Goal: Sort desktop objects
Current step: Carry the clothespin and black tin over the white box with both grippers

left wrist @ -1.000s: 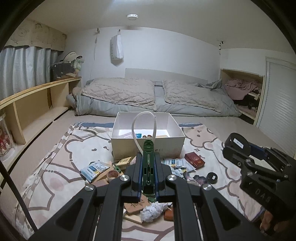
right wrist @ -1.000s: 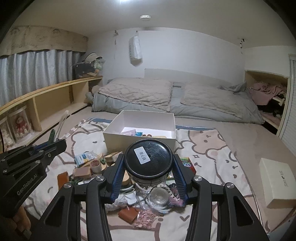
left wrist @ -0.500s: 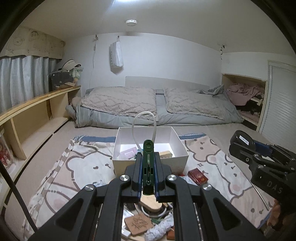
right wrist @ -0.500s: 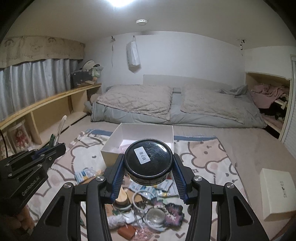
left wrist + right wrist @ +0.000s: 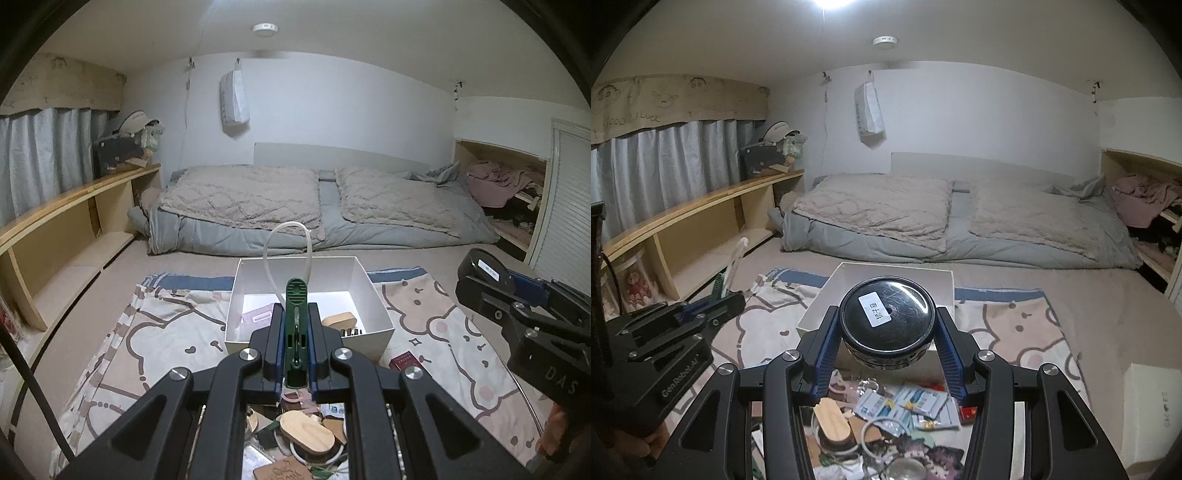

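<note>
The left tool [image 5: 296,354] is clamped on a green clip [image 5: 296,325] with a white loop, held upright above the clutter [image 5: 306,439] on the blanket. The right tool [image 5: 886,349] grips a black round tin [image 5: 886,323] by its sides. Beyond both sits the open white box [image 5: 373,314], with the bed [image 5: 314,206] farther back.

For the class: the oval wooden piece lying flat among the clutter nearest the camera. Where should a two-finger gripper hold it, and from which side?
Probably across the narrow width of the oval wooden piece, at its middle, coming from above. It lies flat with its long sides exposed, while a white ring crowds its near end.
</note>
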A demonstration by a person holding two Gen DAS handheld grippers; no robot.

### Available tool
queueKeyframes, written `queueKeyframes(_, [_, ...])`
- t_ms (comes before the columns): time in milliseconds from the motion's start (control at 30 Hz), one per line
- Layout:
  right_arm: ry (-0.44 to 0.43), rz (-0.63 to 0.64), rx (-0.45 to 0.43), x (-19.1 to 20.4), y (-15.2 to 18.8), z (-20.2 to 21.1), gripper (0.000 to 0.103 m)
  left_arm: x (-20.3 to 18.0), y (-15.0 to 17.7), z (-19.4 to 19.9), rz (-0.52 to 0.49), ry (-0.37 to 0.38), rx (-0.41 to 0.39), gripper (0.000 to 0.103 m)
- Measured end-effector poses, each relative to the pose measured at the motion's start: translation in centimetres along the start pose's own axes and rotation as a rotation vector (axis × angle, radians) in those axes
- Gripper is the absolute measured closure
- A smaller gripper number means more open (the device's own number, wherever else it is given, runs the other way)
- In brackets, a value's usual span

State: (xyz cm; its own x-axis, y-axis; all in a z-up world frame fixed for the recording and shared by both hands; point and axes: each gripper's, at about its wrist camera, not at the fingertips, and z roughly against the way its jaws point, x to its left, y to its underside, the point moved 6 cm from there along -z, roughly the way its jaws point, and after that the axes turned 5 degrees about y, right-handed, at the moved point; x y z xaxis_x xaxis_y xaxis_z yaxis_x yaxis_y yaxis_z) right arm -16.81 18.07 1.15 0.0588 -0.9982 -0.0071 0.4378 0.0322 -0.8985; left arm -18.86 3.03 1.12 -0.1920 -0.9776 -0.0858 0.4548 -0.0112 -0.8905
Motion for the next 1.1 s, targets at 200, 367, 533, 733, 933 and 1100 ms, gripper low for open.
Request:
queueKeyframes(200, [-0.015, -0.029, 0.033, -0.3, -0.3, -3.6, 0.052, 0.9, -0.7, -3.4, 0.008, -0.015, 0.031, 0.093])
queueKeyframes(367, [-0.016, -0.055, 0.065, -0.7, -0.4, -7.0, 0.052, 2.1, -1.3, -6.0, 0.030, -0.018, 0.034, 0.093])
queueKeyframes(533, [-0.018, -0.058, 0.086, -0.9, -0.3, -10.0, 0.052, 2.9, -1.8, -8.5, 0.035, -0.026, 0.022, 0.093])
queueKeyframes(733, [0.000, -0.063, 0.077, -1.6, -0.9, -12.5, 0.052, 3.7, -2.8, -11.5, 0.049, -0.034, 0.009, 0.093])
queueKeyframes(933, [0.016, -0.058, 0.054, -2.0, -2.0, -15.1, 0.052, 4.0, -4.0, -14.3, 0.049, -0.026, -0.010, 0.093])
queueKeyframes(1100, [0.023, -0.030, 0.065, -1.8, -2.1, -17.9, 0.052, 4.6, -5.0, -16.7, 0.056, -0.015, -0.028, 0.093])
